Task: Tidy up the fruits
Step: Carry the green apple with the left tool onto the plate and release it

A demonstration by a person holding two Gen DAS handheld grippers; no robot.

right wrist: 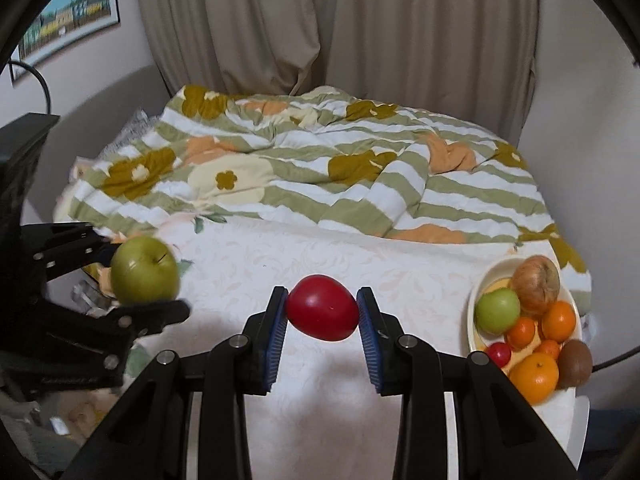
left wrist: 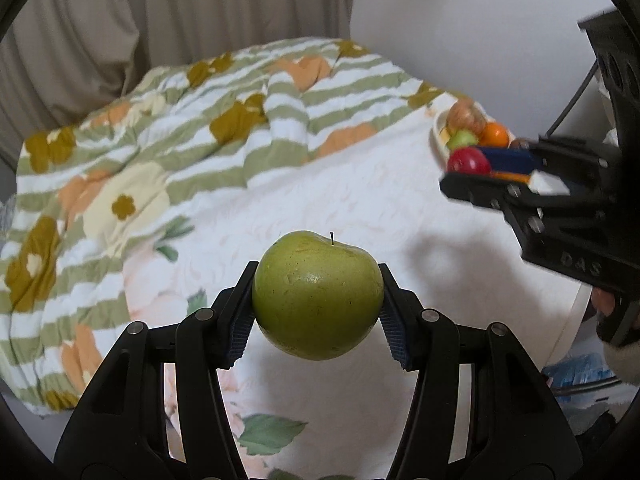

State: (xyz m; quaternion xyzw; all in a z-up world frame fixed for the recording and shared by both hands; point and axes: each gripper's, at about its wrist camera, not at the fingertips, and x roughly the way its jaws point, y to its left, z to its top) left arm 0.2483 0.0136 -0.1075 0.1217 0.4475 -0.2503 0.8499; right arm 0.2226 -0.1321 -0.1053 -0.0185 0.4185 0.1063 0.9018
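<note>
My left gripper (left wrist: 318, 300) is shut on a large green apple (left wrist: 318, 296), held up above the white bedsheet (left wrist: 360, 200); the same apple (right wrist: 145, 275) shows at the left of the right wrist view. My right gripper (right wrist: 322, 308) is shut on a red fruit (right wrist: 322, 307), also lifted over the sheet; this red fruit (left wrist: 469, 161) appears at the right of the left wrist view. A cream plate (right wrist: 482, 284) at the bed's right edge holds a small green apple (right wrist: 497, 311), an onion-like brown fruit (right wrist: 536, 283), several oranges (right wrist: 534, 375), a kiwi (right wrist: 575, 363) and a small red fruit (right wrist: 500, 354).
A rumpled striped flowered blanket (right wrist: 312, 168) covers the far half of the bed. Curtains (right wrist: 360, 20) hang behind it. A picture (right wrist: 68, 16) hangs on the left wall. The bed's right edge lies just beyond the plate.
</note>
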